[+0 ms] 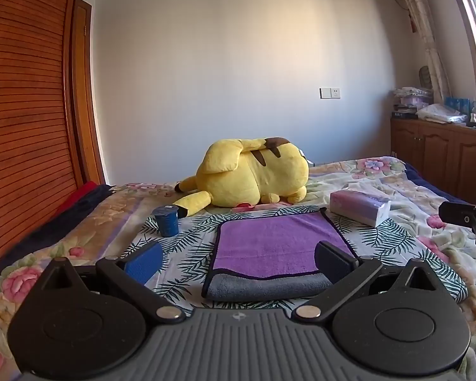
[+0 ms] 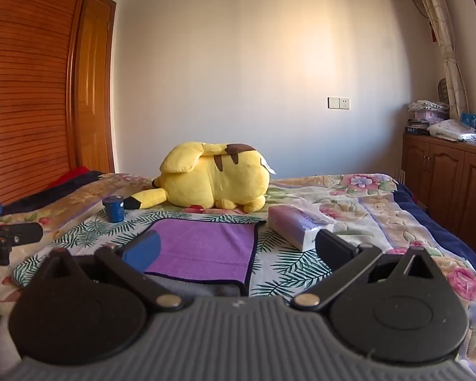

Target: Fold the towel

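A purple towel [image 1: 271, 243] with a dark border lies on the leaf-print cloth on the bed, its near edge showing a grey underside [image 1: 266, 289]. It also shows in the right wrist view [image 2: 206, 247]. My left gripper [image 1: 238, 262] is open and empty, held just short of the towel's near edge. My right gripper [image 2: 236, 252] is open and empty, over the towel's right side. The right gripper's tip shows at the right edge of the left wrist view [image 1: 466, 219].
A yellow plush toy [image 1: 250, 174] lies behind the towel. A blue cup [image 1: 165, 220] stands to the left, a tissue pack [image 1: 358, 206] to the right. Wooden cabinets [image 2: 447, 171] stand at the right, a wardrobe [image 1: 22, 111] at the left.
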